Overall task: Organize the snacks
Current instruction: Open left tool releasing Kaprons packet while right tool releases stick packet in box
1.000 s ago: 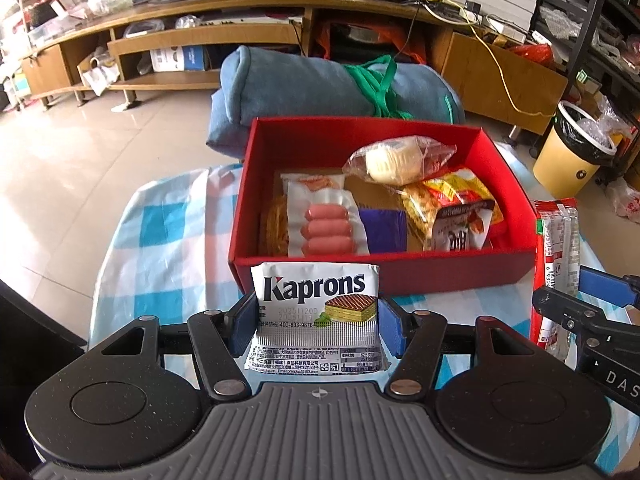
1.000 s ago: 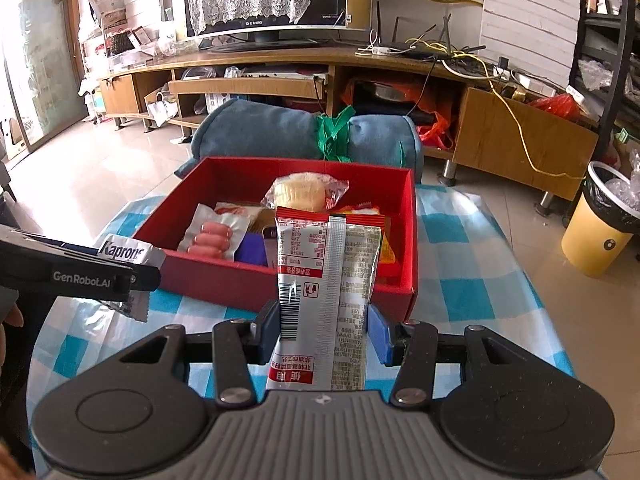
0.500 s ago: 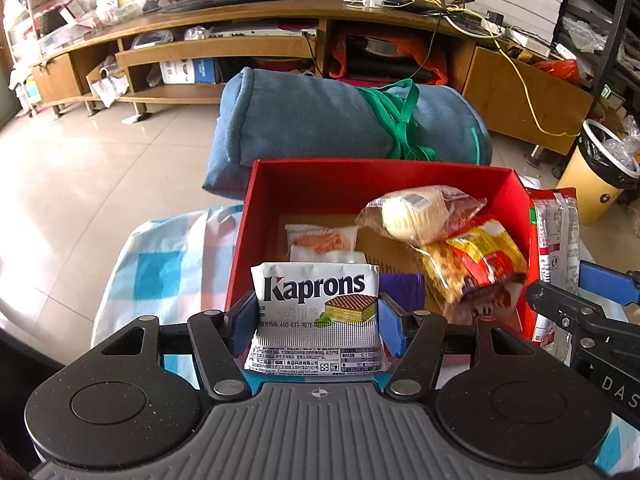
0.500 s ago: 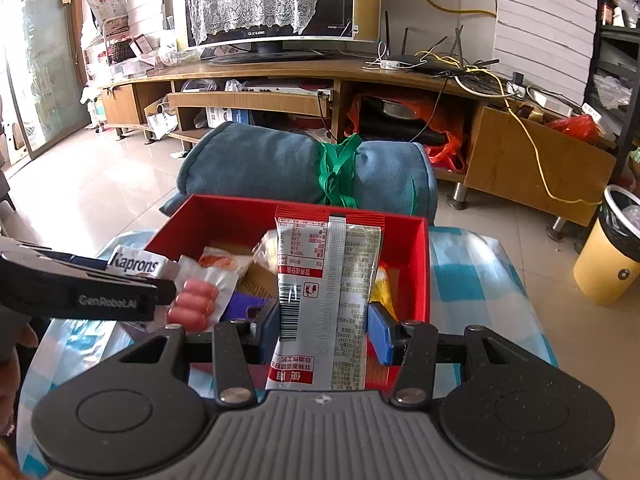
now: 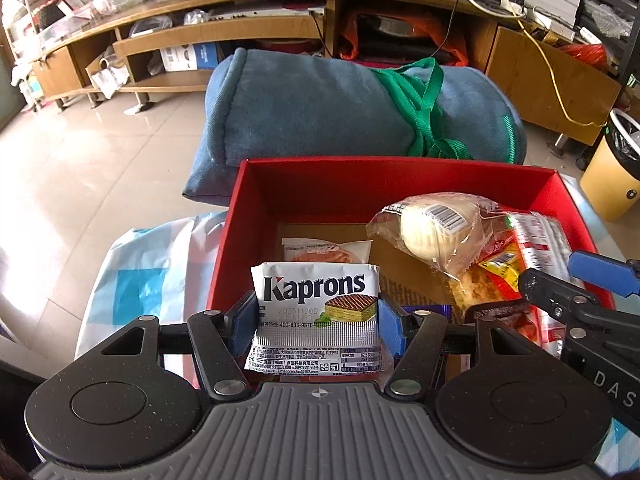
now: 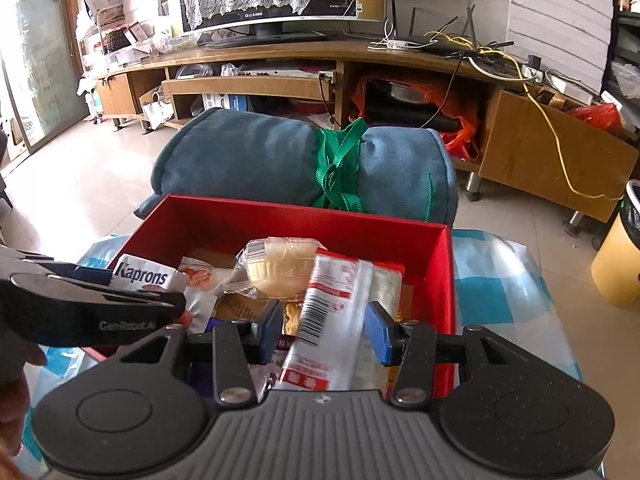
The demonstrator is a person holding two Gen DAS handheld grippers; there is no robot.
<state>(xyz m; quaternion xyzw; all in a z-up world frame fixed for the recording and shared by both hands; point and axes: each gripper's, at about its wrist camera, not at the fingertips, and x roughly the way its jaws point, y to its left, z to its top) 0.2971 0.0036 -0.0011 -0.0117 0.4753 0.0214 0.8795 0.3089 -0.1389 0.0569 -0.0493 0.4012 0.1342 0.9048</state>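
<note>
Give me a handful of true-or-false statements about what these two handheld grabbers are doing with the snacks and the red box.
1. The left gripper holds a Kaprons wafer packet. True.
2. The right gripper is empty. False: a red-and-silver snack packet sits tilted between its jaws, though the blur hides how firmly it is held.
3. The red box has nothing in it. False: it holds several snacks, among them a wrapped pale bun.
4. A rolled blue blanket tied with a green strap lies behind the box. True.
5. The Kaprons packet is upside down. False: its name reads upright in the left wrist view.
</note>
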